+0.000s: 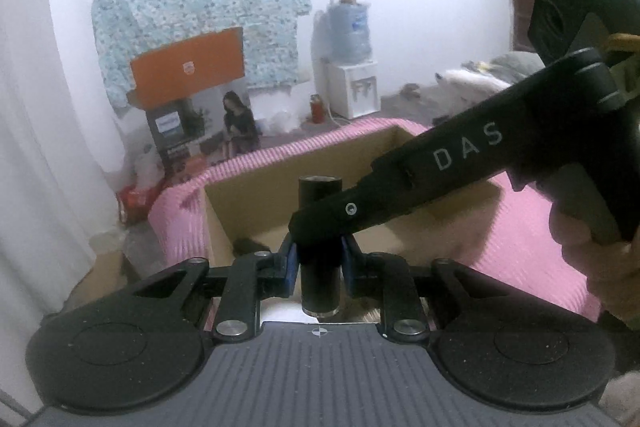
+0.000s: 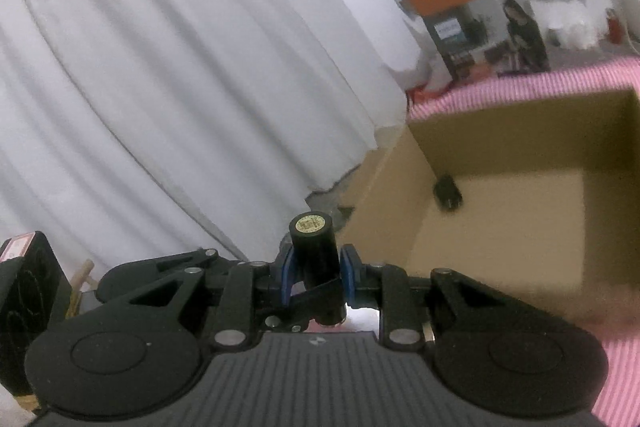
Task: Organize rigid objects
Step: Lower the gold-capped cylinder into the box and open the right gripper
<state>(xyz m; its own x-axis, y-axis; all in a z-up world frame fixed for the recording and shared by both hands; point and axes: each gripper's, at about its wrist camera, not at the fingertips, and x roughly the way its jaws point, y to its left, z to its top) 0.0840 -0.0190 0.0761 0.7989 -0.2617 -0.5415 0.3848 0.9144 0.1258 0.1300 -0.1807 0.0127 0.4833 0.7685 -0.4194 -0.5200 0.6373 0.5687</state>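
A black cylinder [image 1: 320,267] stands upright between the blue pads of my left gripper [image 1: 318,263], which is shut on it. My right gripper [image 1: 332,223] reaches in from the right across the same cylinder. In the right wrist view the cylinder [image 2: 314,251], with a gold label on its top end, sits between the blue pads of my right gripper [image 2: 316,275], also shut on it. An open cardboard box [image 1: 256,195] lies just beyond; it also shows in the right wrist view [image 2: 520,219], with a small black cylinder [image 2: 448,193] on its floor near the left wall.
The box sits on a pink ribbed mat [image 1: 532,239]. White curtains [image 2: 160,87] hang at the left. An orange-topped printed carton [image 1: 192,103], a water dispenser [image 1: 352,67] and a red bottle [image 1: 318,109] stand on the floor behind.
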